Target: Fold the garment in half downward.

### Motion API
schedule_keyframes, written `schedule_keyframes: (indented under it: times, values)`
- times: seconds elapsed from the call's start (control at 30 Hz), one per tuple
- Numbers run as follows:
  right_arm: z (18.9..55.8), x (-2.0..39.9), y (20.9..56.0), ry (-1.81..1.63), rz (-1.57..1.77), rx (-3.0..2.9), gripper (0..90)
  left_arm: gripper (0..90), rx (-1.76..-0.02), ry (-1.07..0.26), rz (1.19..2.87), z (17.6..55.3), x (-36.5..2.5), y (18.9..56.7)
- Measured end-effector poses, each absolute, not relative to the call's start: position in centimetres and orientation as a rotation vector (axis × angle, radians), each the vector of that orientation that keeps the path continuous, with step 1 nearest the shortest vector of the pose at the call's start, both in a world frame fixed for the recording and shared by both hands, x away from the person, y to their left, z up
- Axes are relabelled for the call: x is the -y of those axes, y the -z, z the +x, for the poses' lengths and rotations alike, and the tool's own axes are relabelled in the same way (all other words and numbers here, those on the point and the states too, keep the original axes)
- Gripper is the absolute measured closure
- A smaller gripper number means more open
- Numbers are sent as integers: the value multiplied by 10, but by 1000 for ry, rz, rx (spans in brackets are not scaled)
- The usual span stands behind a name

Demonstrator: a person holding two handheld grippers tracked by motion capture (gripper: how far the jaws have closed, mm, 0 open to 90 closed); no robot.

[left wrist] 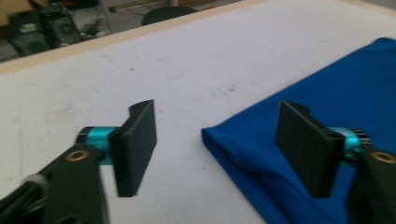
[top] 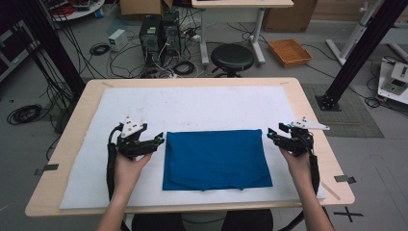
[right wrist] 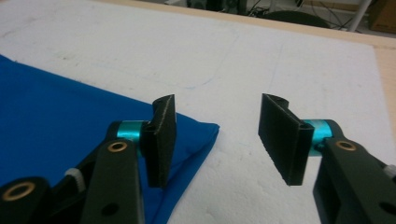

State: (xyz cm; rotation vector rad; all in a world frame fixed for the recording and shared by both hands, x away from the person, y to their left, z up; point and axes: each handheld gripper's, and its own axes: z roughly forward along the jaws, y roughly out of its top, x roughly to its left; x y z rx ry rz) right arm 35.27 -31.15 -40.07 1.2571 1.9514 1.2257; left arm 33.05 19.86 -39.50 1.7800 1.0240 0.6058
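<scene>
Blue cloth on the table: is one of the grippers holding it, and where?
No. Both the left hand-held gripper and the right hand-held gripper are open beside the far corners of the blue cloth.

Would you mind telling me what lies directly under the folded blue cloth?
The blue cloth rests on a white mat that covers the wooden table. Whatever might sit between cloth and mat is covered and cannot be seen.

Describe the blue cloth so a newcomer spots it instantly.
Start at the wooden table and its white mat. On the mat's near half, between the left claw and right claw, lies the folded blue cloth. It is the one saturated-colour item on the mat, a flat rectangle.
</scene>
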Motion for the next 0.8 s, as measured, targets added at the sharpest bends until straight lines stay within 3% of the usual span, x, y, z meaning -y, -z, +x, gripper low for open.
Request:
schedule_keyframes:
  times: [0.17,0.33,0.6,0.8]
  values:
    - [346,317,395,-1271,1242,-1939,422,335,-985,-609,1689,327,-216,401]
    - [340,322,390,-1289,1229,-1935,415,369,-894,-700,1776,325,-217,408]
    - [337,325,387,-1311,1233,-1926,410,372,-941,-556,1683,325,-223,401]
    - [336,327,385,-1326,1229,-1915,409,324,-946,-566,1681,323,-222,396]
